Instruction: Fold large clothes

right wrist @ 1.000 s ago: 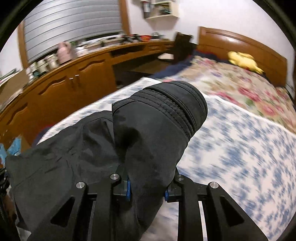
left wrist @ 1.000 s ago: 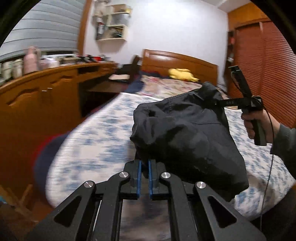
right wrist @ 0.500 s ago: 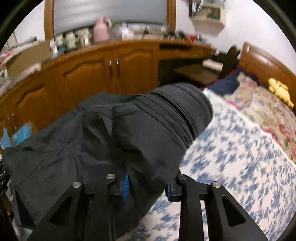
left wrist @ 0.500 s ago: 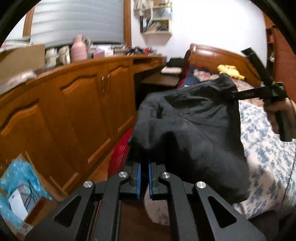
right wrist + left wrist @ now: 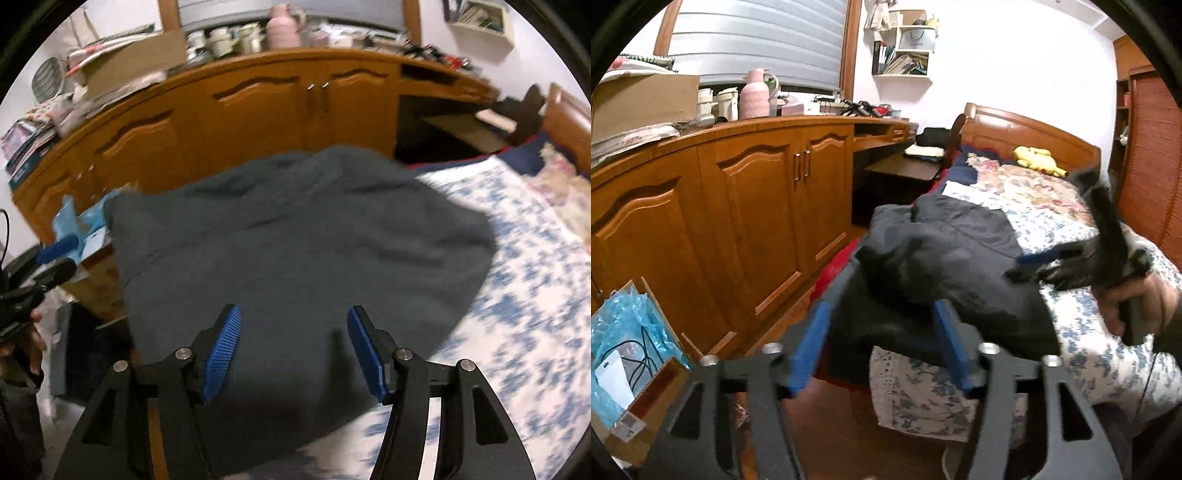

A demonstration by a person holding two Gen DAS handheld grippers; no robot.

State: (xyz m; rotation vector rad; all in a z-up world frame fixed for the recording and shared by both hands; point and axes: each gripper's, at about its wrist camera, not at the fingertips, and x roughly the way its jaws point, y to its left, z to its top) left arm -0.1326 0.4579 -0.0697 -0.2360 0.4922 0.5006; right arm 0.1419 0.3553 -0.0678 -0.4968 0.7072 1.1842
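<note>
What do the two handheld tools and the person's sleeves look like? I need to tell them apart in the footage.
Both match: the left tool and right tool have black angular linkage arms with silver rivets and ribbed blue pads. The right tool has a black pistol-style handle, held by a hand in a dark sleeve. A thin black cable hangs below it. No markings are legible.

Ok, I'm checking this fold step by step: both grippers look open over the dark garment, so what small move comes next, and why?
Probably draw both grippers back clear of the dark garment. The left gripper and right gripper have just been opening, with cloth between their jaws but not pinched. The garment lies bunched at the corner of the bed, so a fresh grip is needed.
</note>
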